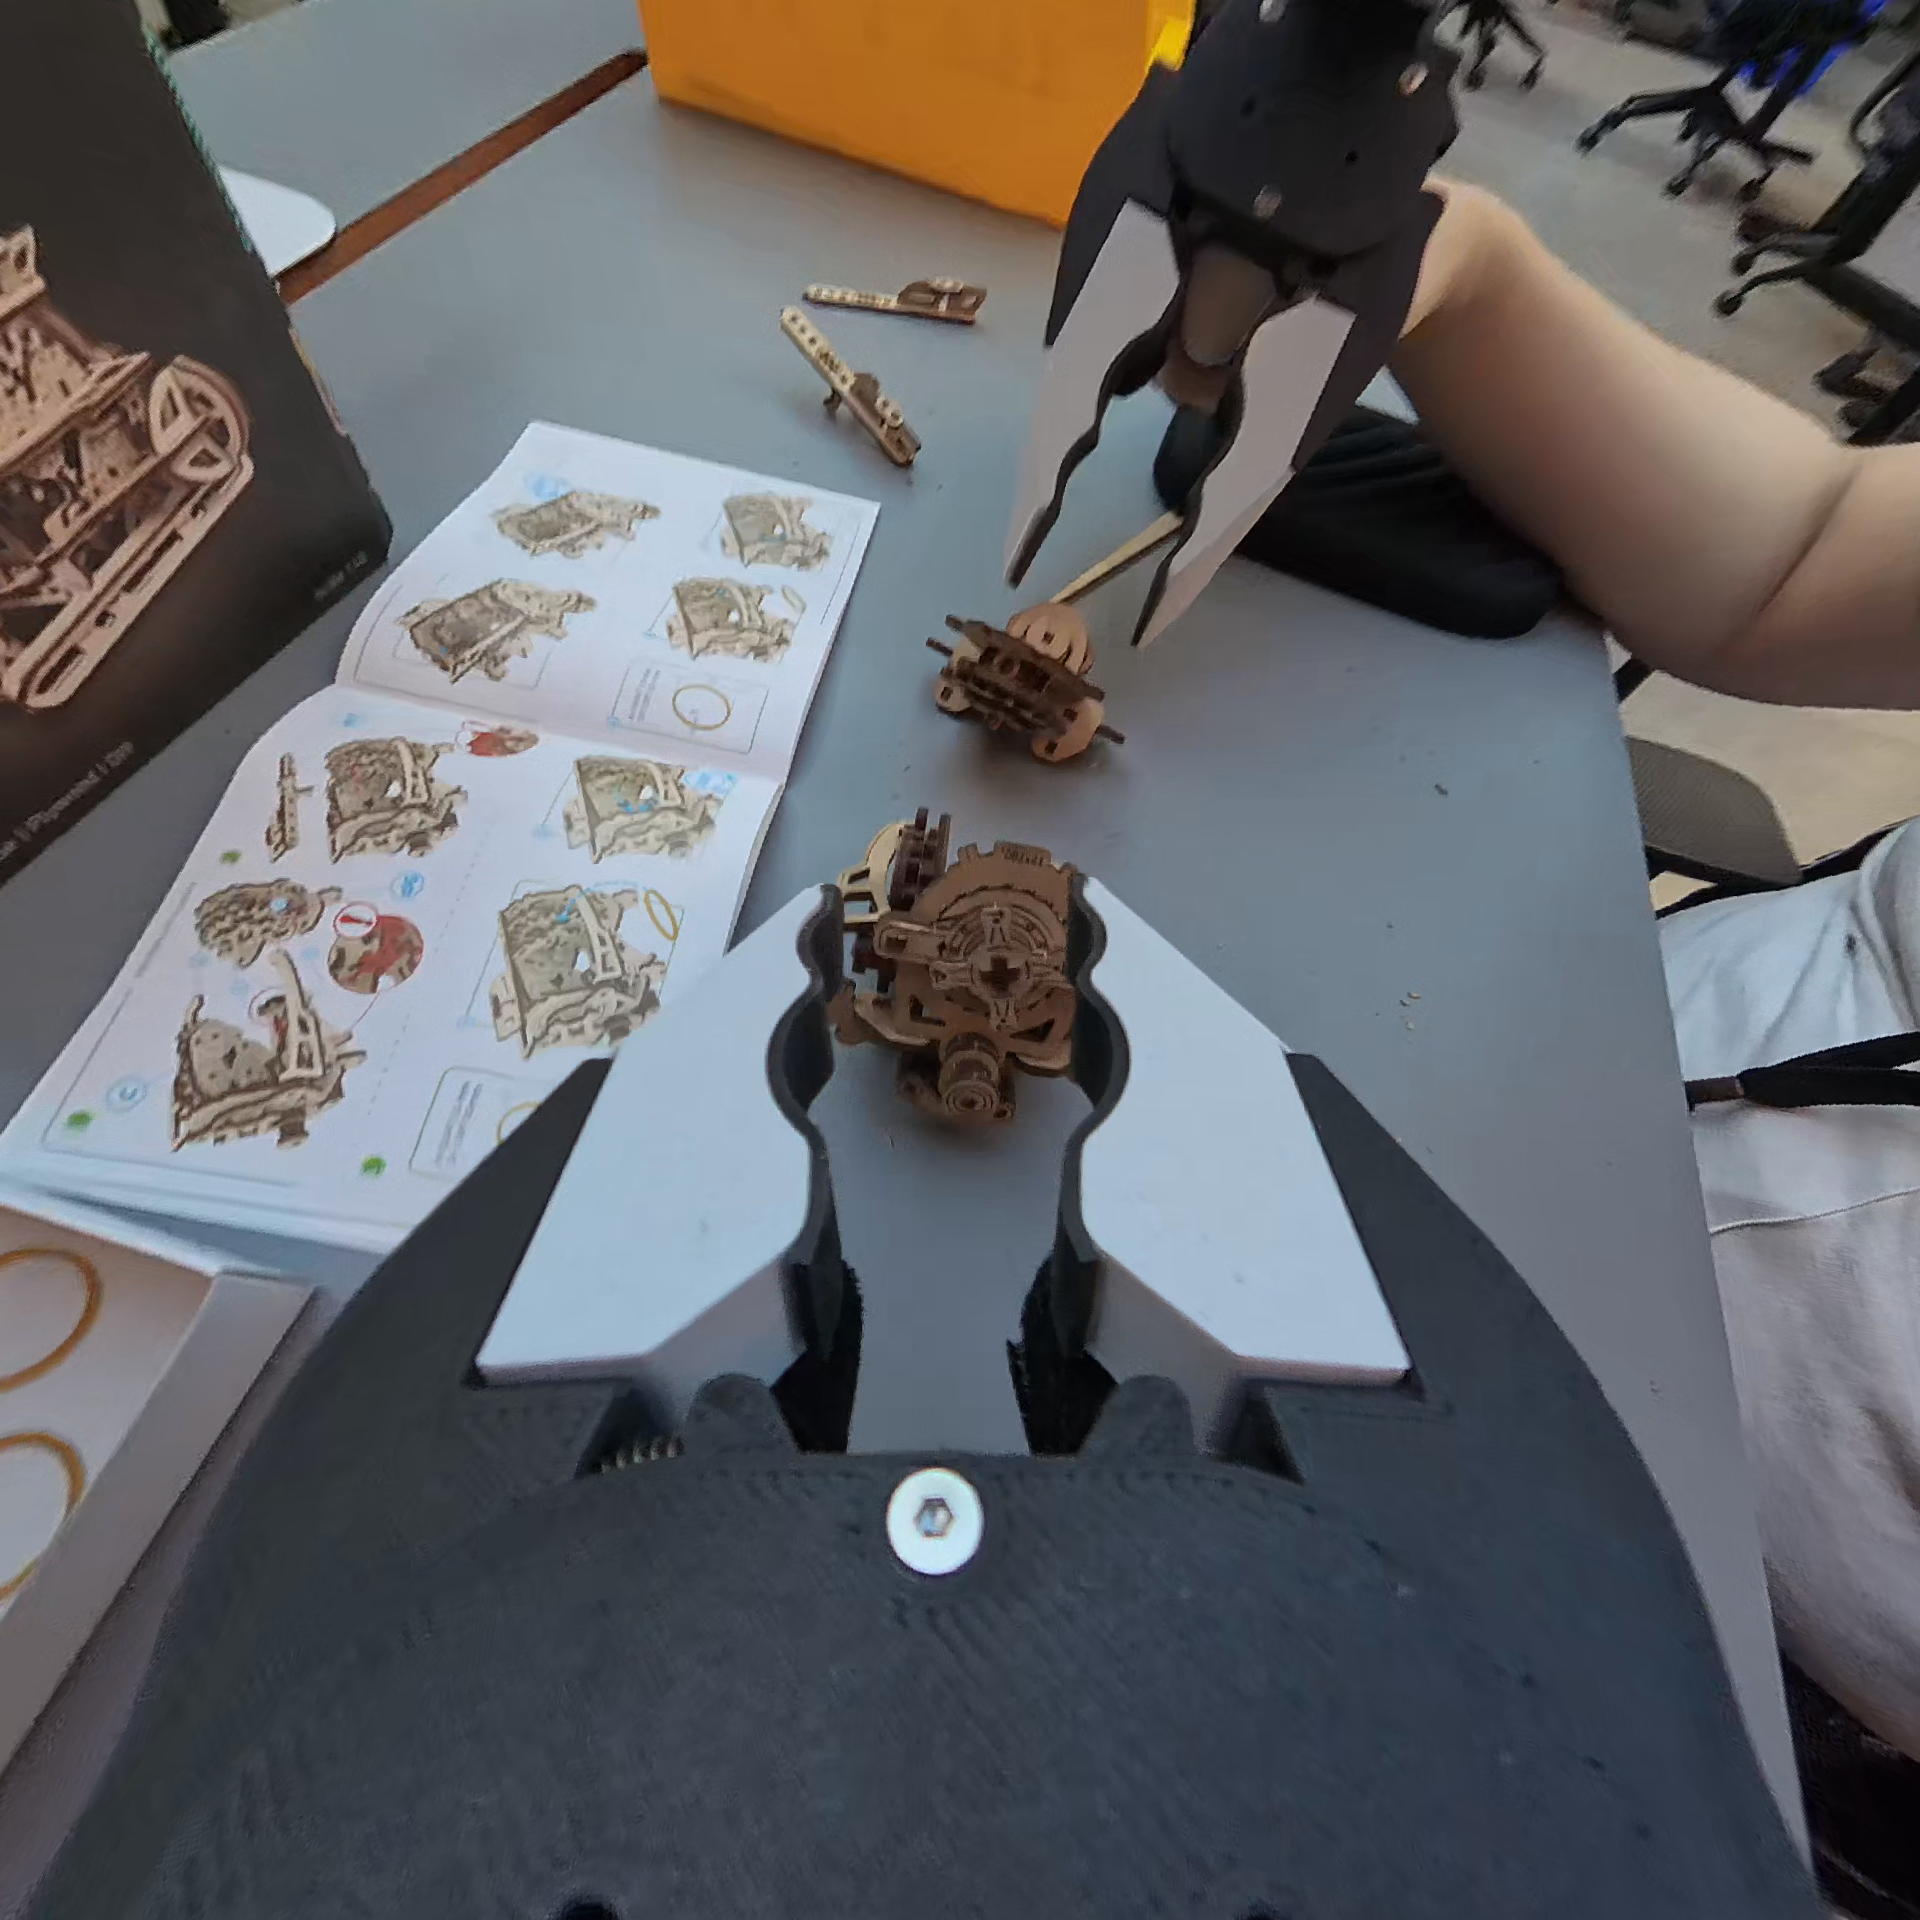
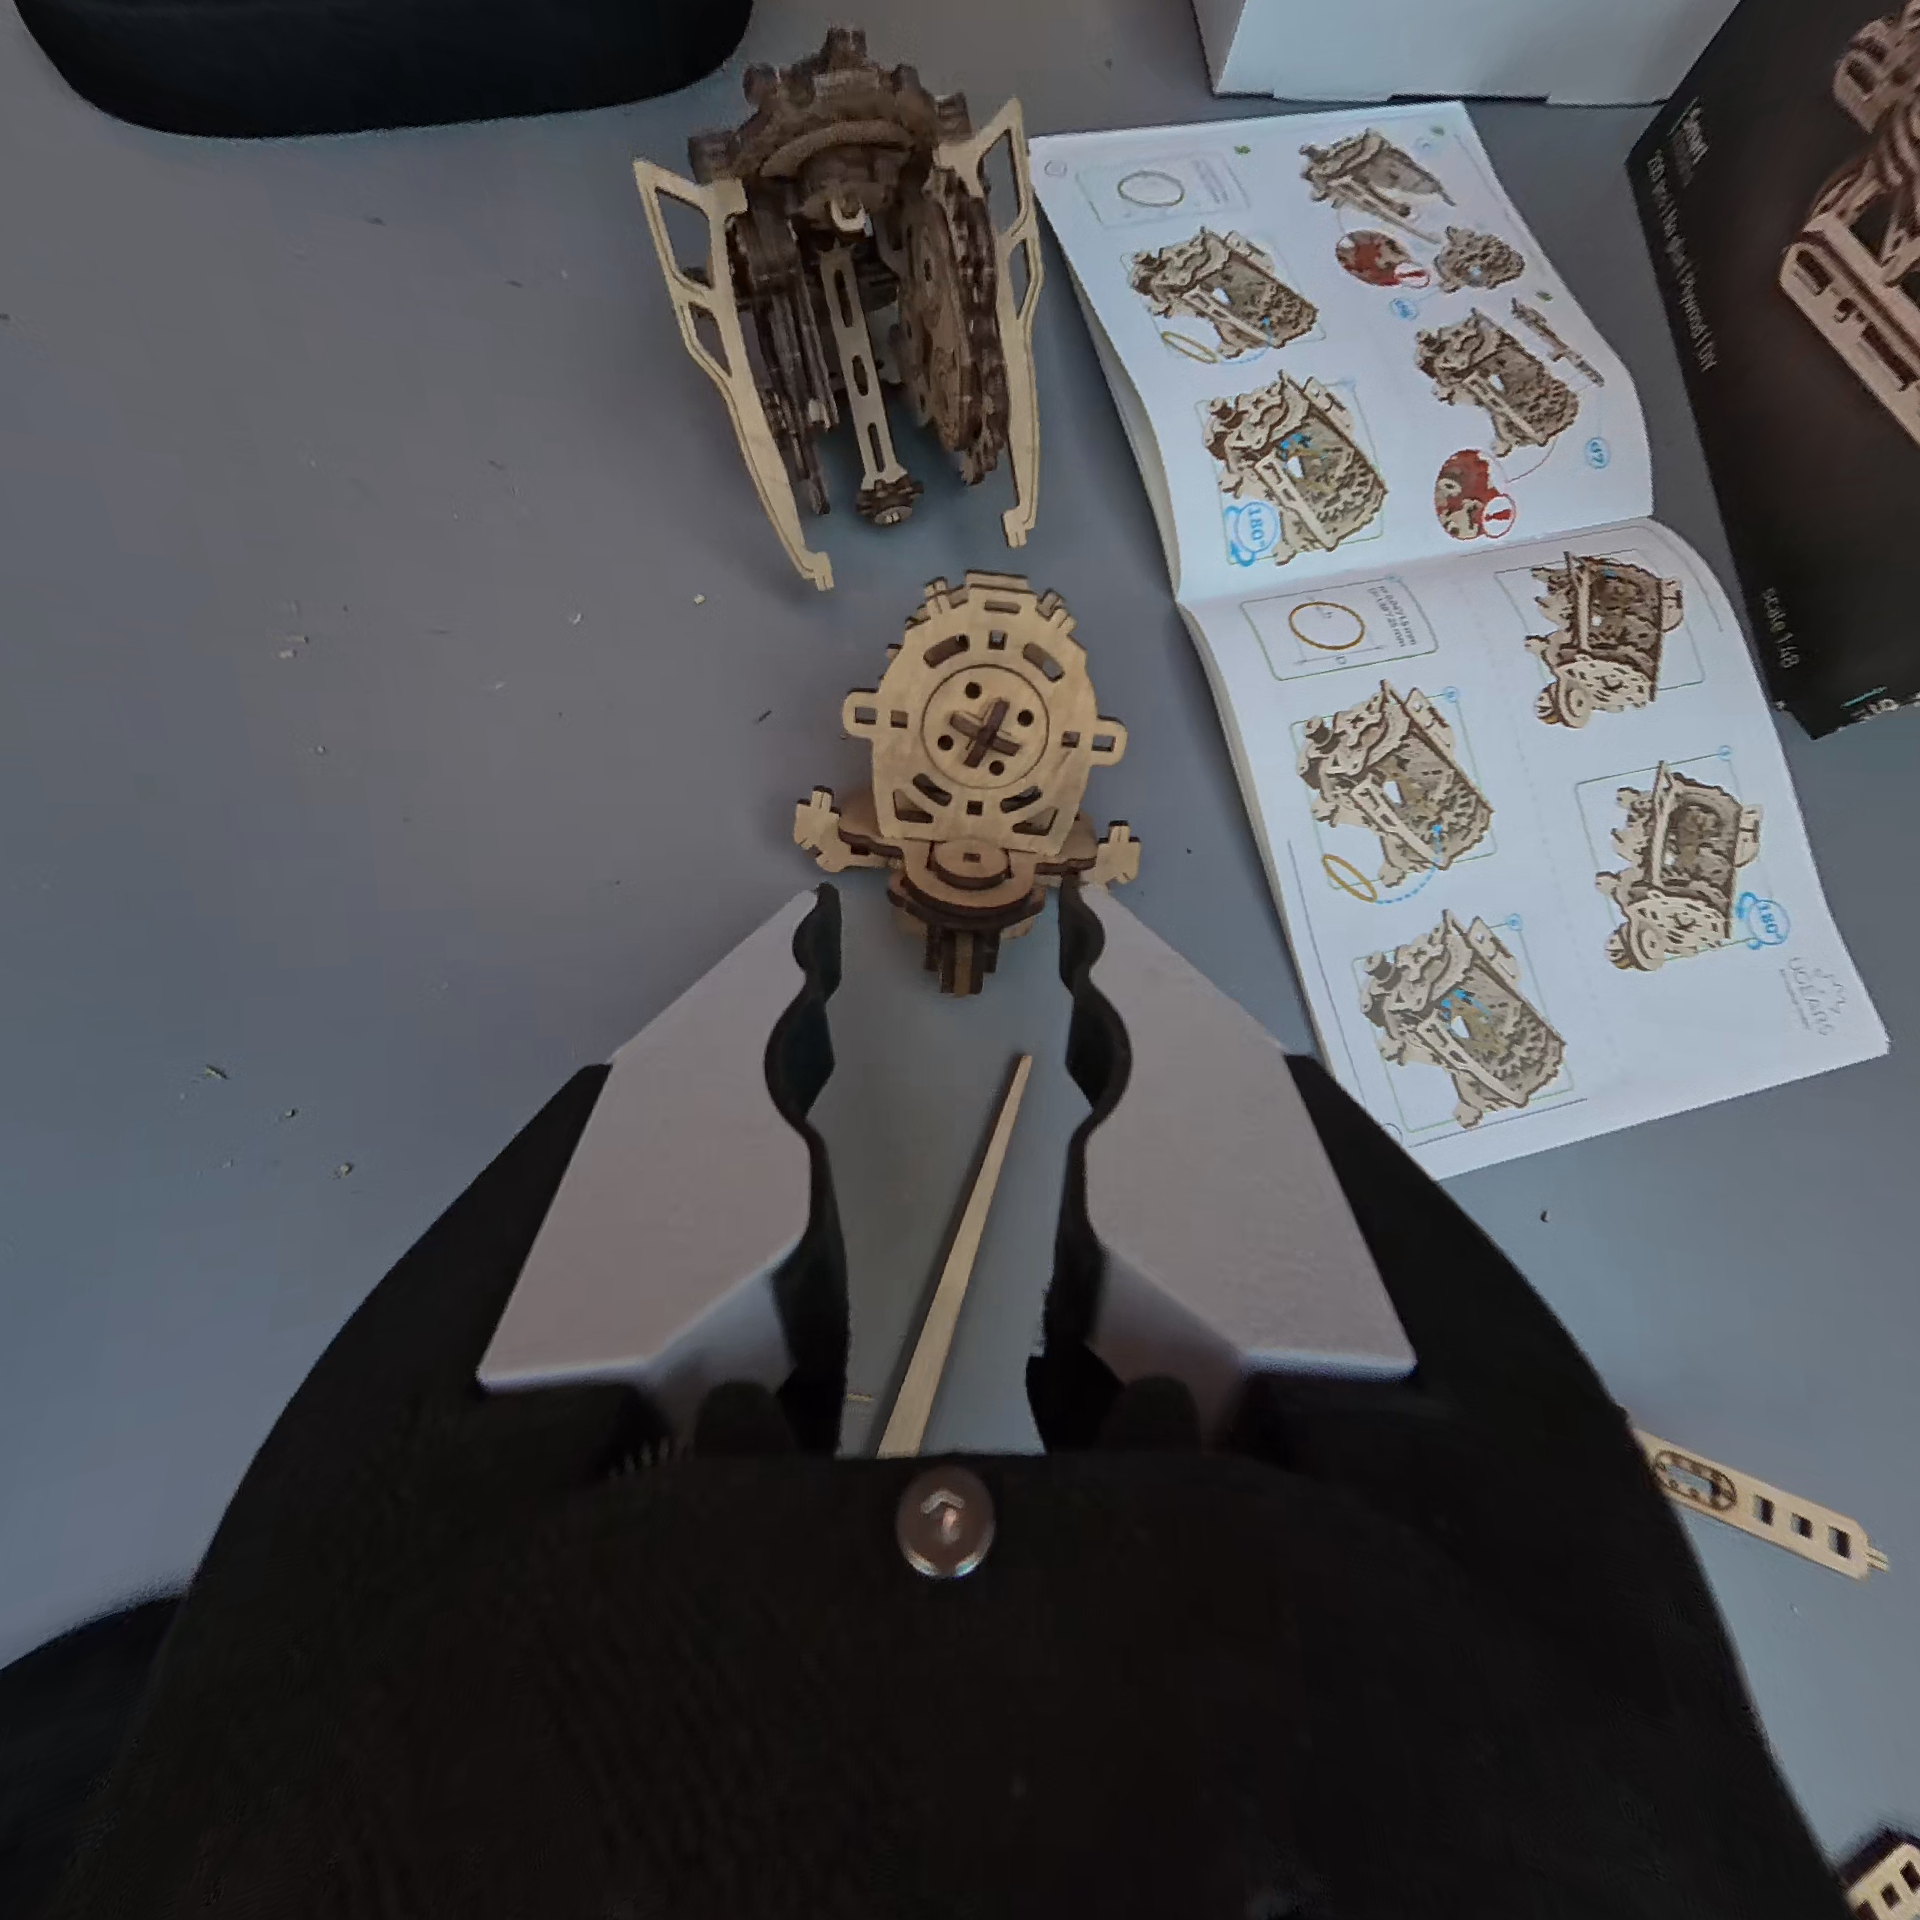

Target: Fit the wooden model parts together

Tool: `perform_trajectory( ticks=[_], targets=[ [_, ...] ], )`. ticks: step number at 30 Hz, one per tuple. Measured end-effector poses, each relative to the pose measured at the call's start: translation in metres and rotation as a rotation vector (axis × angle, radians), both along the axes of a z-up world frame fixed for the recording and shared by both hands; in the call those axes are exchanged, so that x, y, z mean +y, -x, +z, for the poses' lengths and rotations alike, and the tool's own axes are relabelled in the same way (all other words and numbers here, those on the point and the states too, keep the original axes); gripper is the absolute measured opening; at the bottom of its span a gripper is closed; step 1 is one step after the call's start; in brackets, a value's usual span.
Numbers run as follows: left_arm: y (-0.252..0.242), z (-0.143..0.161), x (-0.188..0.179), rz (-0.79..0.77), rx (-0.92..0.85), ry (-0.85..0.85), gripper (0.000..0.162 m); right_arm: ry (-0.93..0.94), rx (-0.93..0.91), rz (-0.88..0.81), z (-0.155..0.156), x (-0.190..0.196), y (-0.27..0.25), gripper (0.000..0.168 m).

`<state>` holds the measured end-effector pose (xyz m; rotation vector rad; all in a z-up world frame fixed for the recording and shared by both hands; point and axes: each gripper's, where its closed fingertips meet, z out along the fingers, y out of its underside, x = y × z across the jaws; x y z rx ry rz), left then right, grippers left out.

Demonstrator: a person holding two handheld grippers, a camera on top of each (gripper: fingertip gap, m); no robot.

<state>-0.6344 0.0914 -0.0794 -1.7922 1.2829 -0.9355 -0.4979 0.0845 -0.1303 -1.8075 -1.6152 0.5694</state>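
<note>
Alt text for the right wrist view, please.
The open right gripper hovers over a small wooden subassembly on the grey table, a thin wooden stick below its jaws. A larger geared assembly stands beyond, beside an open instruction booklet.

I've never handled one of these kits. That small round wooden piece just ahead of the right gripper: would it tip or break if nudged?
The small wooden assembly stands on a narrow stacked base, its wide disc above, so a nudge would probably tip it. Its thin cut-out tabs look fragile, and it seems light. The right gripper is open, holding nothing.
</note>
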Motion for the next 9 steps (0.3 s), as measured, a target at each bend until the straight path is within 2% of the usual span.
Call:
perform_trajectory(
  ticks=[2, 4, 6, 9],
  targets=[
    [0.008, -0.006, -0.007, 0.094, 0.091, 0.0, 0.046, -0.005, 0.087, -0.074, 0.016, 0.0, -0.004, 0.046],
    [0.013, -0.009, -0.029, 0.176, 0.135, 0.022, 0.055, 0.025, 0.195, -0.218, 0.032, -0.008, -0.01, 0.054],
    [0.013, -0.01, -0.054, 0.285, 0.121, 0.055, 0.065, 0.037, 0.283, -0.371, 0.041, -0.025, -0.014, 0.058],
    [0.006, -0.018, -0.078, 0.527, 0.076, 0.098, 0.085, 0.047, 0.346, -0.548, 0.036, -0.055, -0.006, 0.076]
  ],
)
